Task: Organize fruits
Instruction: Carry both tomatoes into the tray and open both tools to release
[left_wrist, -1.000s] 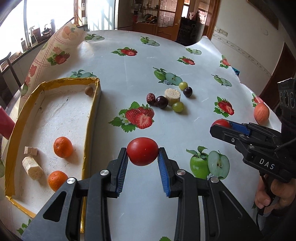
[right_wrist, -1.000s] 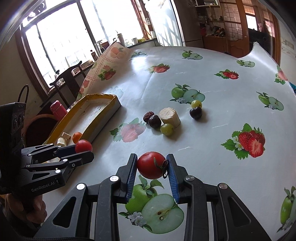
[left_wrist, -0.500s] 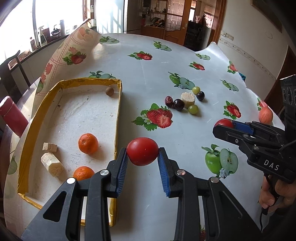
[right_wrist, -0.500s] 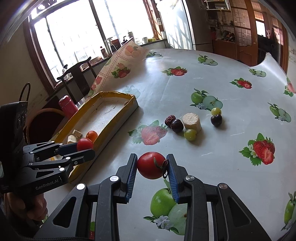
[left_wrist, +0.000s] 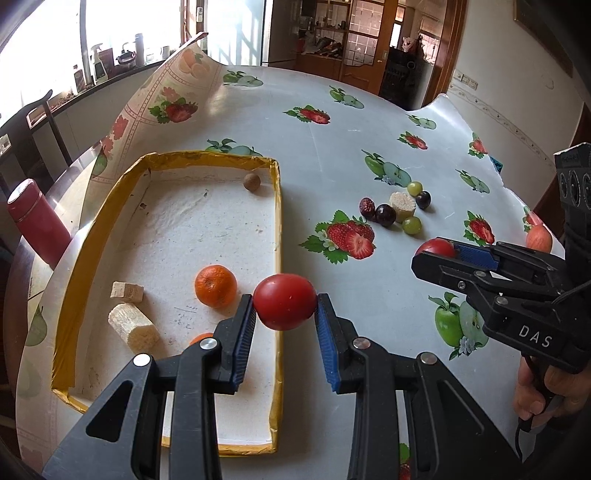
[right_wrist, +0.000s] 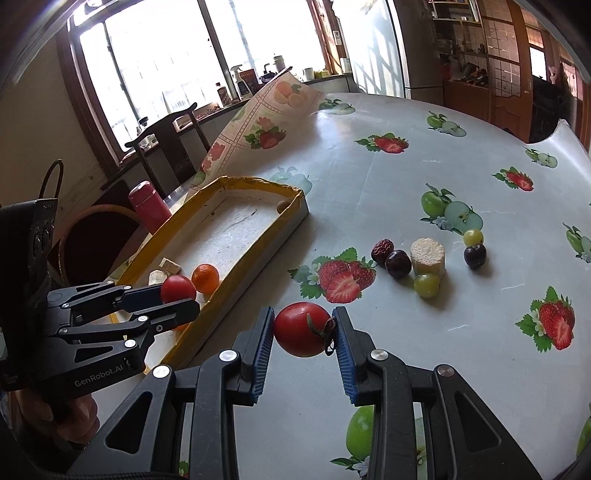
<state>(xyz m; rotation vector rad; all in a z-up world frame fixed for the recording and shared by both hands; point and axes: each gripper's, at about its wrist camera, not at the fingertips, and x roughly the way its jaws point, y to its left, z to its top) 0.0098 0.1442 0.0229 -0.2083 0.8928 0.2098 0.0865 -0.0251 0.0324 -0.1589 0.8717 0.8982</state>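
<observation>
Left gripper (left_wrist: 285, 308) clamped on a red tomato (left_wrist: 285, 301), held above the near right wall of the yellow-rimmed tray (left_wrist: 277, 206). Right gripper (right_wrist: 303, 330) likewise clamped on a second tomato (right_wrist: 301, 328), stem toward the right pad, carried over bare tablecloth (right_wrist: 369, 192) just right of the tray (right_wrist: 258, 258).

Step in hand, as judged: delivery of both tomatoes into the tray. Best done one at a time: left tomato carried fully past the wall, lowered close to the floor before release, to prevent rolling. Right gripper to wait until the left is withdrawn, since both tools would crowd the same corner.

Inside the tray, nearest first: a partly hidden mandarin (left_wrist: 201, 336), a pale cut stalk piece (left_wrist: 133, 326), a small cube (left_wrist: 126, 291), a whole mandarin (left_wrist: 215, 286). Middle and far floor open; one small brown fruit (left_wrist: 252, 182) in the far corner.

Farther right on the cloth: cluster of grapes, dark plums, a date and a pale cylinder (left_wrist: 402, 203), well apart from the tray. Raised cloth flap (left_wrist: 173, 110) behind the tray; table edge close on its left.
</observation>
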